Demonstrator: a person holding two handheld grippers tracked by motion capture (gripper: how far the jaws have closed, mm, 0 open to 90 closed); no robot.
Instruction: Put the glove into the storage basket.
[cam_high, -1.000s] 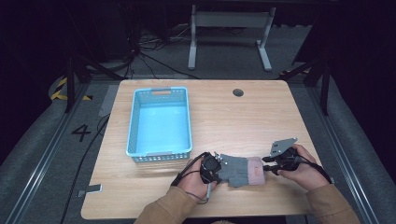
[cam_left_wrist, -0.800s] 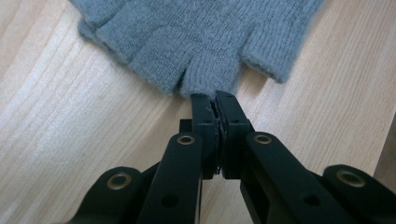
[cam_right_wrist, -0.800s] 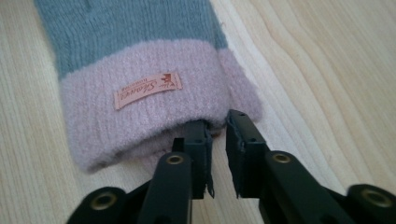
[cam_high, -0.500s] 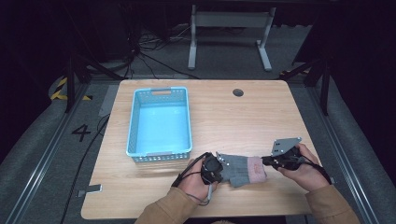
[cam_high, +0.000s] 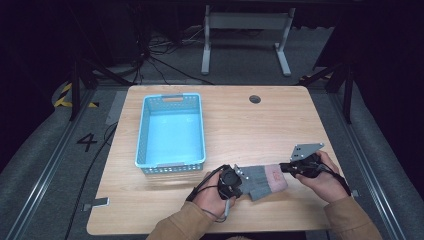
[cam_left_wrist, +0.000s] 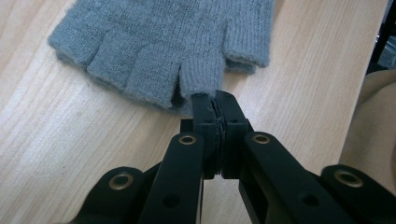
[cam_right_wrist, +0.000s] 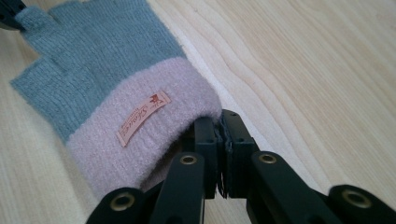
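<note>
A grey fingerless glove (cam_high: 260, 181) with a pink cuff lies flat near the table's front edge, between my two grippers. My left gripper (cam_high: 240, 177) is shut on the tip of one finger stub (cam_left_wrist: 198, 77), its jaws pressed together over the knit. At the other end my right gripper (cam_high: 284, 168) is shut on the rim of the pink cuff (cam_right_wrist: 154, 100), which carries a small sewn label (cam_right_wrist: 142, 117). In the right gripper view the grey part of the glove (cam_right_wrist: 98, 56) stretches away over the wood.
An empty light-blue plastic basket (cam_high: 172, 165) stands at the left middle of the wooden table (cam_high: 260, 130). A round cable hole (cam_high: 255, 99) sits near the far edge. Beyond the table are a metal stand and cables on a dark floor.
</note>
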